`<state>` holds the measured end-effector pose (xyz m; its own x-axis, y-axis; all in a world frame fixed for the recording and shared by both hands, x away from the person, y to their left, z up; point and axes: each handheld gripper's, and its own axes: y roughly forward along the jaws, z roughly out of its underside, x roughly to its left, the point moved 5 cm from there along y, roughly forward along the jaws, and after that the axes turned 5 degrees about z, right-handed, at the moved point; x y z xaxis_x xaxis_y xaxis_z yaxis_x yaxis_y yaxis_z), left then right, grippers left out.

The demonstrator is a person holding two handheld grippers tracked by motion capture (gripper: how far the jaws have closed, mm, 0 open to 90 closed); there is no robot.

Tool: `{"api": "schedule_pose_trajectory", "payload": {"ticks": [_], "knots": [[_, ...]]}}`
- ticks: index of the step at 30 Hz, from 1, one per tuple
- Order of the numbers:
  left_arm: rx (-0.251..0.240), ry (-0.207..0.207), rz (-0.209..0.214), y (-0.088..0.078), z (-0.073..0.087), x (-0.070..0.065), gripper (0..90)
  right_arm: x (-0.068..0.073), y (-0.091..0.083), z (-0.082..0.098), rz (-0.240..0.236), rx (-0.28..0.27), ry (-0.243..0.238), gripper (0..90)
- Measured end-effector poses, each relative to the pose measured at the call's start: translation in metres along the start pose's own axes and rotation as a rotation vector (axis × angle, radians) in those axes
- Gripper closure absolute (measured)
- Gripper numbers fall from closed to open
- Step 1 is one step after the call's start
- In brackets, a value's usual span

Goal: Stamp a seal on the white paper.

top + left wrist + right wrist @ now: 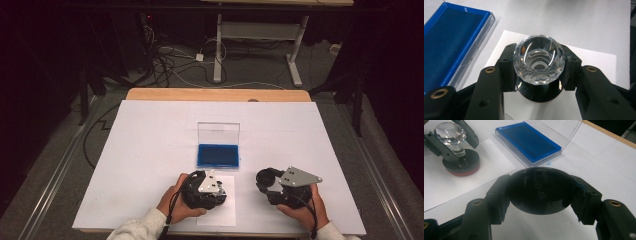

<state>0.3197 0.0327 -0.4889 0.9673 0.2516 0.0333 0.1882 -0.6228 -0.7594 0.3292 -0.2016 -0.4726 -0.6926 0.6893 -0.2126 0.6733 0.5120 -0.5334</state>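
Your left gripper [212,186] is clamped on the faceted crystal knob of a stamp [539,60], which stands on a paper sheet [220,212] near the surface's front edge. Your right gripper [266,179] is clamped on a round black cap [541,191]. The open blue ink pad [218,155] lies mid-surface, just behind both.

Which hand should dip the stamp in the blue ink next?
Probably the left. The left gripper already clamps the stamp by its clear knob, standing on the paper sheet right beside the open ink pad. The right gripper is busy holding the black round cap.
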Motion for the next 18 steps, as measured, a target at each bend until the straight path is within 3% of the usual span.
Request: {"api": "schedule_pose_trajectory", "payload": {"ticks": [18], "knots": [[-0.003,0.0,0.005,0.0003,0.0008,-0.0002,54.3,0.0033,0.001,-0.0006,-0.008,0.002,-0.003,38.0]]}}
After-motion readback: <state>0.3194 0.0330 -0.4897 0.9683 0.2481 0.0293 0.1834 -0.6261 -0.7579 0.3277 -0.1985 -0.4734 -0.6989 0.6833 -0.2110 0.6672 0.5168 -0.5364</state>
